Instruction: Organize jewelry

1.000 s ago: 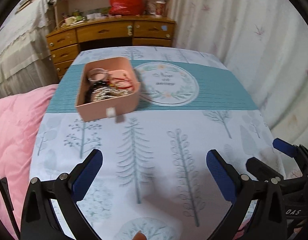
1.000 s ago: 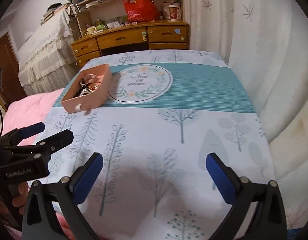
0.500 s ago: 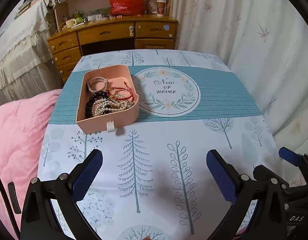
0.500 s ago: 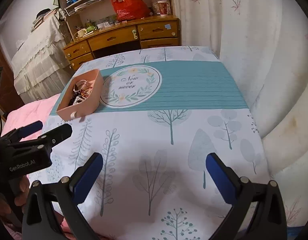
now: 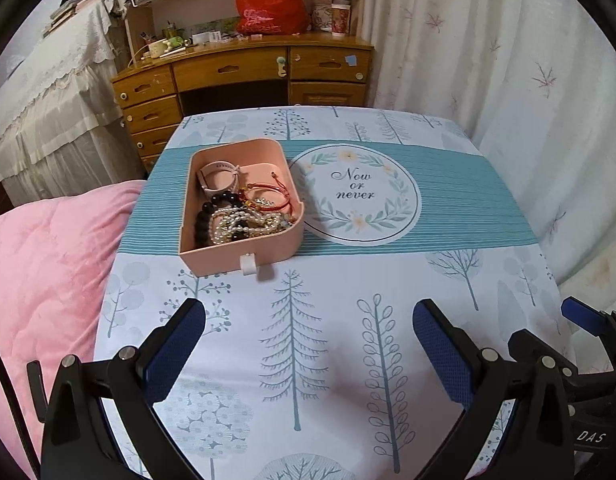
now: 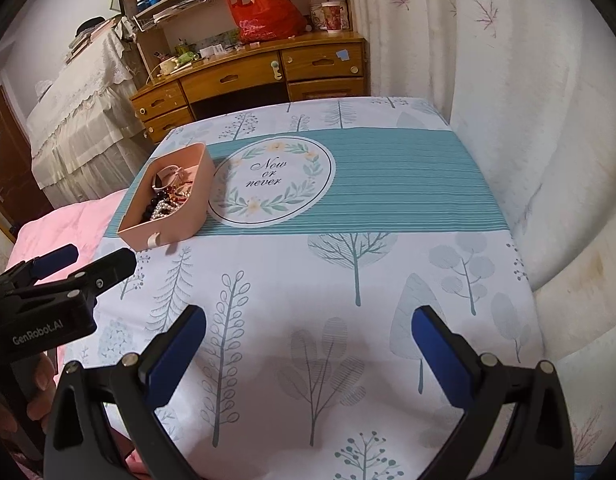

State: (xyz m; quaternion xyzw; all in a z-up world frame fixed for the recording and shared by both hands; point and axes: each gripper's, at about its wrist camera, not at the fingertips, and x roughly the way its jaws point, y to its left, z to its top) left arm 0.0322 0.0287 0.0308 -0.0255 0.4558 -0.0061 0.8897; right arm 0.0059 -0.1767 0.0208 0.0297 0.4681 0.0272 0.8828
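Observation:
A pink open box with a white tab stands on the table's left side. It holds a pale watch, a red cord bracelet, black beads and pearl strands. The box also shows in the right wrist view. My left gripper is open and empty, above the near table, well short of the box. My right gripper is open and empty over the near right of the table. The left gripper shows at the left of the right wrist view.
The table wears a tree-print cloth with a teal band and a round "Now or never" emblem. A pink quilt lies left. A wooden desk with a red bag stands behind. Curtains hang right.
Both grippers have pulled back and risen, so the box and table look farther away. Both stay open and empty. The box has not moved.

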